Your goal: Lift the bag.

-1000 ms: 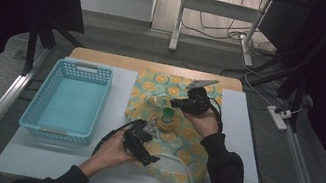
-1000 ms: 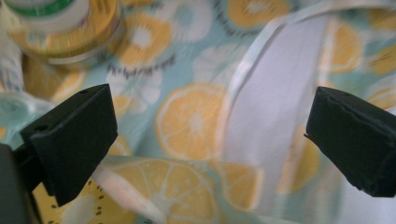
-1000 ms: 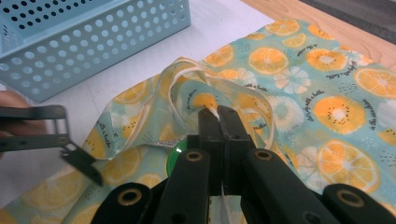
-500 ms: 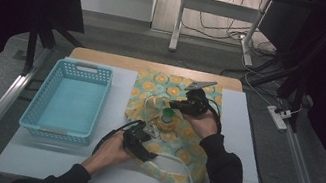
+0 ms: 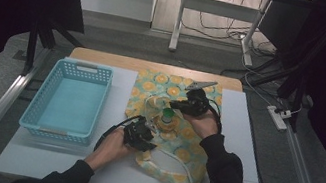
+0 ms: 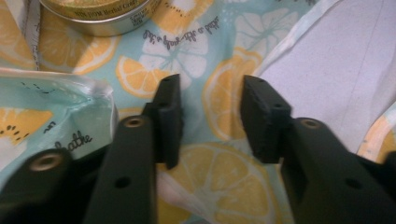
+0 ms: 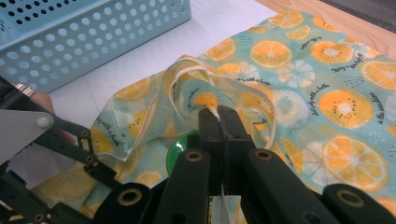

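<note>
An orange-slice print cloth bag [image 5: 162, 84] lies on the white table [image 5: 239, 135]. A round tin with a green lid [image 5: 166, 119] sits at the bag's mouth. My right gripper [image 5: 174, 104] is shut on the bag's upper edge with its pale strap [image 7: 215, 113] and holds it raised above the green lid [image 7: 180, 149]. My left gripper [image 5: 146, 131] hovers low over the bag's near left part. Its jaws have just been closing and stand apart [image 6: 210, 100], with flat fabric [image 6: 224, 186] under the gap and no pad pressing. The tin [image 6: 100, 14] lies just beyond them.
A light blue perforated basket [image 5: 86, 66] stands empty on the table's left side; its wall [image 7: 93, 42] is close to the bag. Bare white table [image 6: 345, 79] lies beside the bag. A wooden strip runs along the far edge.
The left gripper's jaws have drawn closer together over the bag. The right gripper has stayed put, still holding the bag's edge.
</note>
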